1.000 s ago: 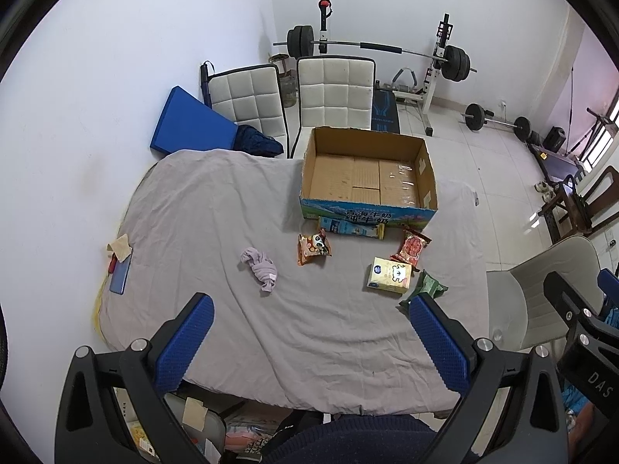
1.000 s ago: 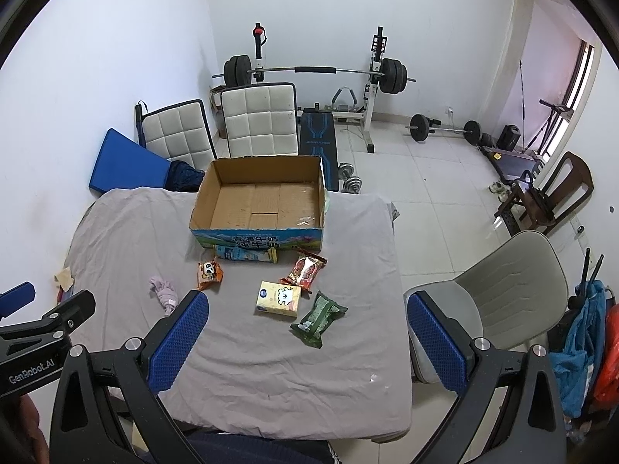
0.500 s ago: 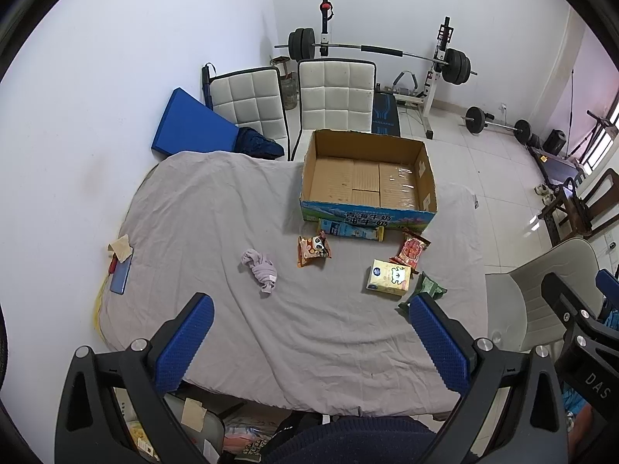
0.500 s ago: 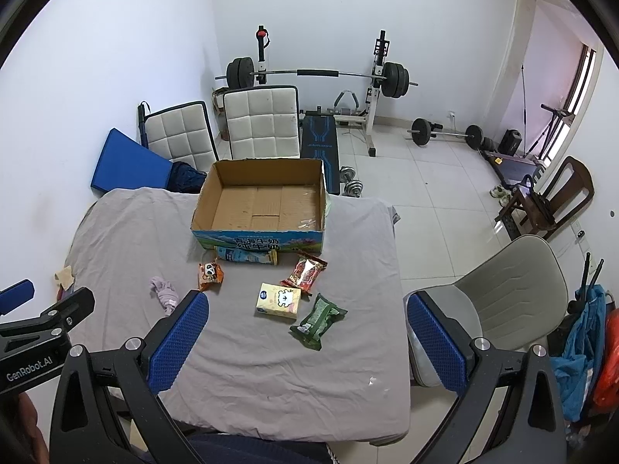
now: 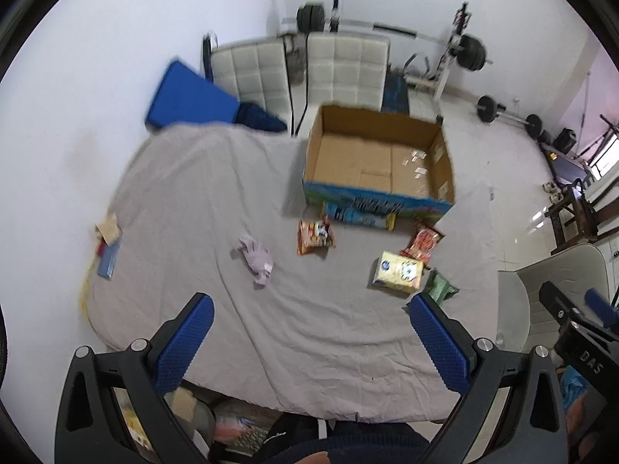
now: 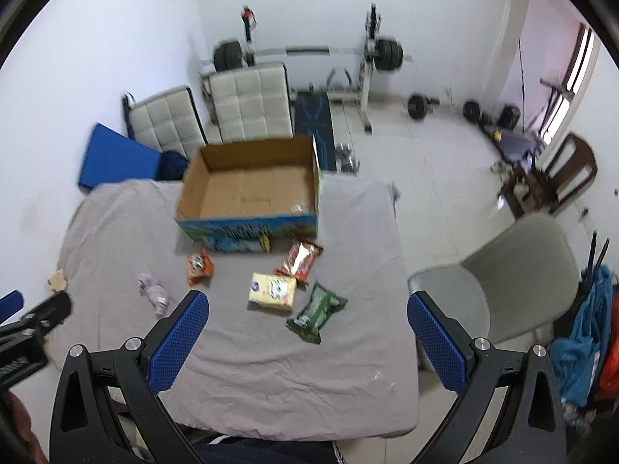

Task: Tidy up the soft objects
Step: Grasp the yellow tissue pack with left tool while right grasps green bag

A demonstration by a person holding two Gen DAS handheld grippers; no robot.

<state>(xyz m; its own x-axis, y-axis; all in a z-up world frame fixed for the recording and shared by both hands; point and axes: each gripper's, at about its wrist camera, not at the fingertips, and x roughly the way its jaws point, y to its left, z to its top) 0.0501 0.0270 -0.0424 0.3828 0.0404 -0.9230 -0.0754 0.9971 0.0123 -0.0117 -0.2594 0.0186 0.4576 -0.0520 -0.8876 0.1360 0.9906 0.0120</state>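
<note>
An open, empty cardboard box (image 5: 377, 162) (image 6: 251, 189) stands at the far side of a grey-covered table (image 5: 216, 193) (image 6: 271, 367). In front of it lie a blue packet (image 5: 358, 216), an orange snack bag (image 5: 314, 236) (image 6: 198, 266), a red snack bag (image 5: 423, 240) (image 6: 300, 259), a yellow tissue pack (image 5: 398, 272) (image 6: 272, 290), a green packet (image 5: 439, 289) (image 6: 316, 311) and a crumpled lilac cloth (image 5: 255, 259) (image 6: 154, 294). My left gripper (image 5: 311, 344) and right gripper (image 6: 307, 342) are both open and empty, held high above the table's near edge.
Two white padded chairs (image 5: 301, 73) and a blue mat (image 5: 189, 98) stand behind the table. A beige chair (image 6: 514, 274) is at the right. Small items (image 5: 108, 239) lie at the table's left edge. Weight equipment (image 6: 309, 52) fills the far room.
Both grippers have moved forward and lower toward the table, so the box and items look larger. Nothing on the table has moved.
</note>
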